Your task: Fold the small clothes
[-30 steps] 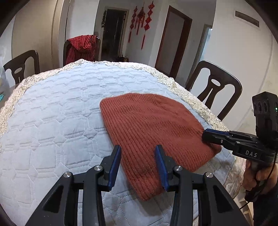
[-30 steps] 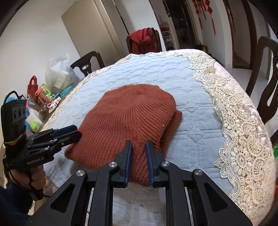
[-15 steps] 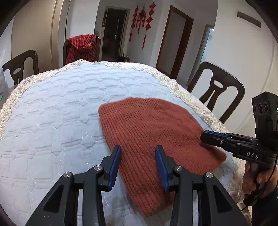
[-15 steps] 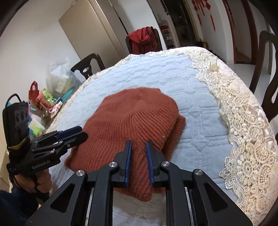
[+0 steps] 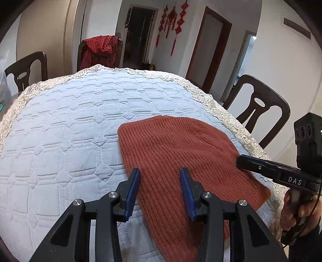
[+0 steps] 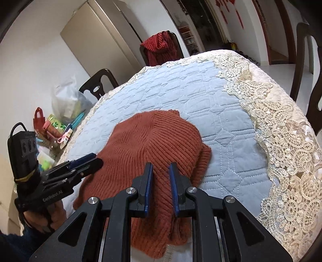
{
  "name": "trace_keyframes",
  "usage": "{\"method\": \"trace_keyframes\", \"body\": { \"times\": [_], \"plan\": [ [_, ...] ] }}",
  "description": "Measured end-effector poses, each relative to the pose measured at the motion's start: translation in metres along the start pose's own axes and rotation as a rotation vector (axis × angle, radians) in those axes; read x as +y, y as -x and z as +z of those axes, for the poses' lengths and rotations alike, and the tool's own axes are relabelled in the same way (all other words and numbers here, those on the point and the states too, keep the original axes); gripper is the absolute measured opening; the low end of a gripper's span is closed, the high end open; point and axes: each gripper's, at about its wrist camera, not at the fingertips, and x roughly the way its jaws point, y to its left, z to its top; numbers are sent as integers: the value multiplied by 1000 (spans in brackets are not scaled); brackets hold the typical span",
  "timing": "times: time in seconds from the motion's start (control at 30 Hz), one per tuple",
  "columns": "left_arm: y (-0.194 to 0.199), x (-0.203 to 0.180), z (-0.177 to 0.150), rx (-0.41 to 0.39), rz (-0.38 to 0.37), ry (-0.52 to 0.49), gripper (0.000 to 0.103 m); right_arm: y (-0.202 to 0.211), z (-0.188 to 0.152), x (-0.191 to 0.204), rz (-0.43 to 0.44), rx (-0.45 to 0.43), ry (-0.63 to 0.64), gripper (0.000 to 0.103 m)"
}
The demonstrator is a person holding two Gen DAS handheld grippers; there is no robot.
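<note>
Broadly, the job looks barely begun. The surface (image 5: 60,141), under a pale blue quilted cover with a lace border (image 6: 281,131), carries one rust-red knitted hat (image 5: 181,153). The hat lies spread flat at the near right part of the cover, its crown pointing away and its open end reaching the near edge. I see no clean fold across it yet. One side only looks doubled under in the right wrist view, so I judge that the real folding is all left to do.

The left claw (image 5: 159,171) stands about half open over the hat's near left edge. One blue finger is over the quilt and the other over the knit, and nothing is pinched between them. The right claw (image 6: 161,165) is narrow, with knit showing in the slim gap between its fingers. Whether its pads actually press on the wool, I cannot tell.

The left wrist view alone shows the right claw from the side, its tip at the hat's right edge, and the hand (image 5: 297,213) holding it. It also shows red hangings (image 5: 173,18) by a doorway. The right wrist view alone shows the hat's bunched right side, its near end hanging past the edge, and a clutter of bags (image 6: 60,112) off to the left. Both views show a chair draped with a red checked cloth (image 5: 100,50).
</note>
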Motion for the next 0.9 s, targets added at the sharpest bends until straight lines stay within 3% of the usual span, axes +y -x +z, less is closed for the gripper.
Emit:
{"method": "trace_keyframes", "body": {
  "times": [0.1,0.17,0.2,0.57,0.9],
  "plan": [
    [4,4,-2,0,-5,21,49,6,-2,-1,1,-5,-8,21],
    [4,7,-2,-2,-11,33,52,11,-4,-4,0,-16,-27,46],
    [4,8,-3,-3,-14,40,53,12,-4,-6,-2,-22,-37,49],
    [-11,30,-10,36,-130,173,63,-2,-11,-37,78,35,-160,52],
    [-22,33,-10,54,-191,224,63,-12,-1,-44,123,40,-211,52]
  ]
}}
